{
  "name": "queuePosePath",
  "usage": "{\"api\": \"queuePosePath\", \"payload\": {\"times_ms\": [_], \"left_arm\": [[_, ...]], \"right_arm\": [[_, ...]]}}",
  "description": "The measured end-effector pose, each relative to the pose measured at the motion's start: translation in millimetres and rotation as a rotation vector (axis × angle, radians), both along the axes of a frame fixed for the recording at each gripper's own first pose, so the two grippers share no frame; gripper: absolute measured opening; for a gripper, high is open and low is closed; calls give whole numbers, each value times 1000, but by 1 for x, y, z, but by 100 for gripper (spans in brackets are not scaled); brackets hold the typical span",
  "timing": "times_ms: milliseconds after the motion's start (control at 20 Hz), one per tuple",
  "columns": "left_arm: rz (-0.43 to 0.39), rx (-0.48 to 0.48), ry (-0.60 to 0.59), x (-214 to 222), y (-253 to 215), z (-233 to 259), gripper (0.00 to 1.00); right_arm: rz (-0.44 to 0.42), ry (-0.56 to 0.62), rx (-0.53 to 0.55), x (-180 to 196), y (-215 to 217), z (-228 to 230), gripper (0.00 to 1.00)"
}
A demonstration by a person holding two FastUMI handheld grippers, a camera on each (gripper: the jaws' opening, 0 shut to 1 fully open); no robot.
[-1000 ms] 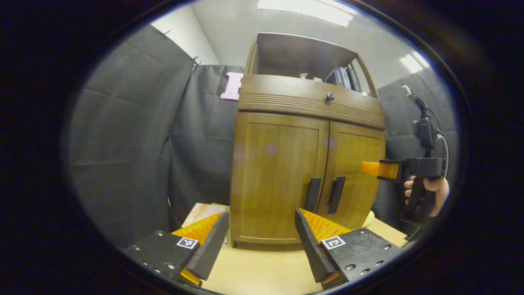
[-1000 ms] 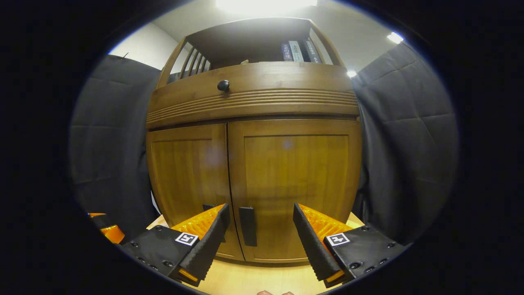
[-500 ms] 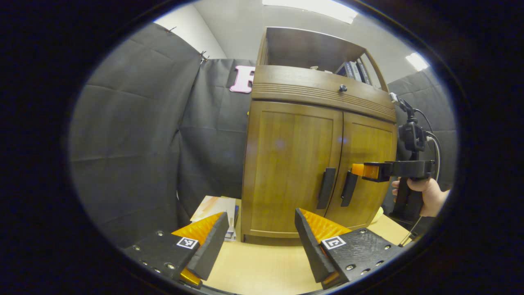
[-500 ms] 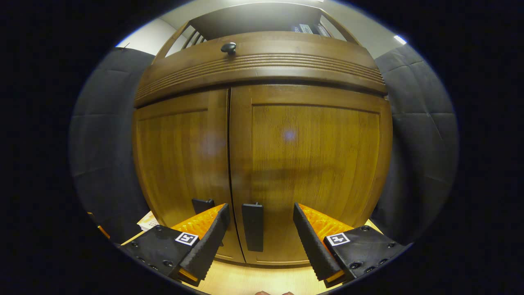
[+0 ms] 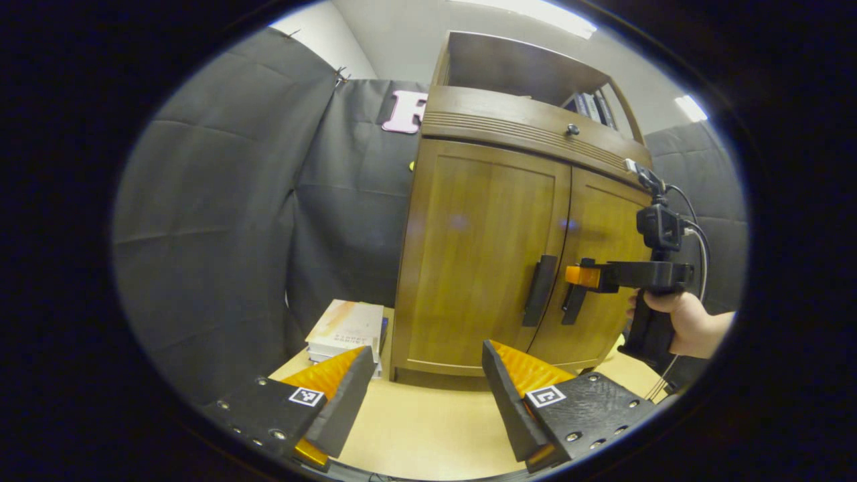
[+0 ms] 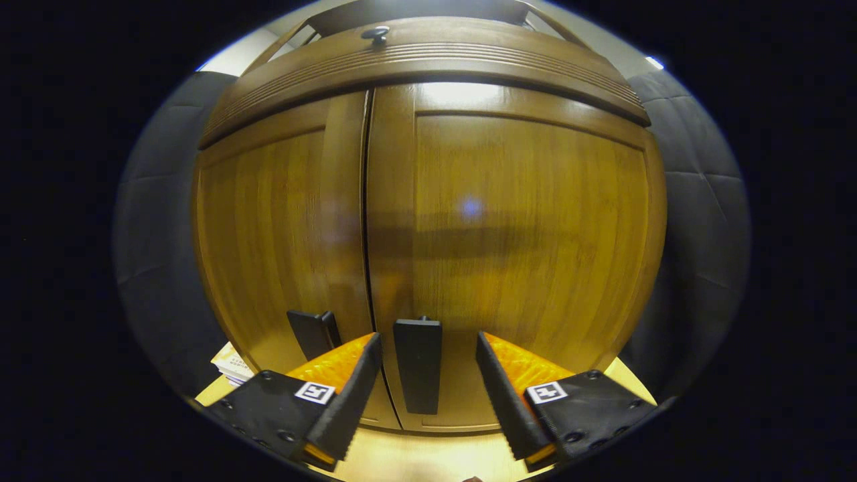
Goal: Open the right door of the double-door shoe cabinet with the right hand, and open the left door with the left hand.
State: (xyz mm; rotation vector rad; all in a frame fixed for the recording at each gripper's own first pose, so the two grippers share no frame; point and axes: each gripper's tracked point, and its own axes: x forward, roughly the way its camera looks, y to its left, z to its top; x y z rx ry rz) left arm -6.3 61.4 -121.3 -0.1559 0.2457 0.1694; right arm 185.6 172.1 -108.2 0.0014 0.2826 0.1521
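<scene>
Between the right gripper (image 6: 427, 388) spread fingers (image 6: 348, 395), the right door handle (image 6: 417, 365) (untouched); left gripper (image 5: 426, 395) open.

1. Shoe cabinet (image 6: 509, 221): wood, semi-gloss varnish, visible grain.
2. Door handles (image 6: 417, 365): matt black.
3. Right gripper (image 6: 428, 395) fingers: black ribbed pads, orange plastic backing.
4. Table (image 5: 428, 428): smooth pale wood-look.

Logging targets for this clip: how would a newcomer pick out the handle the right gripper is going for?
Find the wooden shoe cabinet on the table. Two black vertical handles flank the seam between its closed doors; the right door handle sits between the open fingers of the right gripper. The left door handle stands outside them.
</scene>
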Motion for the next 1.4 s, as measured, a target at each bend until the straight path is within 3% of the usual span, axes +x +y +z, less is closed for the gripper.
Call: {"api": "queuePosePath", "payload": {"times_ms": [250, 300, 350, 400, 650, 1400], "left_arm": [[-13, 29, -5, 1, -2, 2, 90], [-16, 22, -6, 1, -2, 3, 93], [-22, 10, -13, 0, -3, 4, 90], [-26, 2, -19, 0, -3, 6, 90], [-47, 25, -35, 2, -3, 4, 90], [-114, 50, -75, 14, -4, 14, 93]], "right_arm": [[-4, 25, -4, 5, 6, -2, 35], [-5, 32, 4, 7, 6, -4, 35], [-8, 40, 21, 4, 6, -4, 35], [-7, 44, 35, 8, 7, -4, 27], [37, 46, 46, 5, 7, -5, 17], [155, 28, 63, -48, -10, 4, 18]]}}
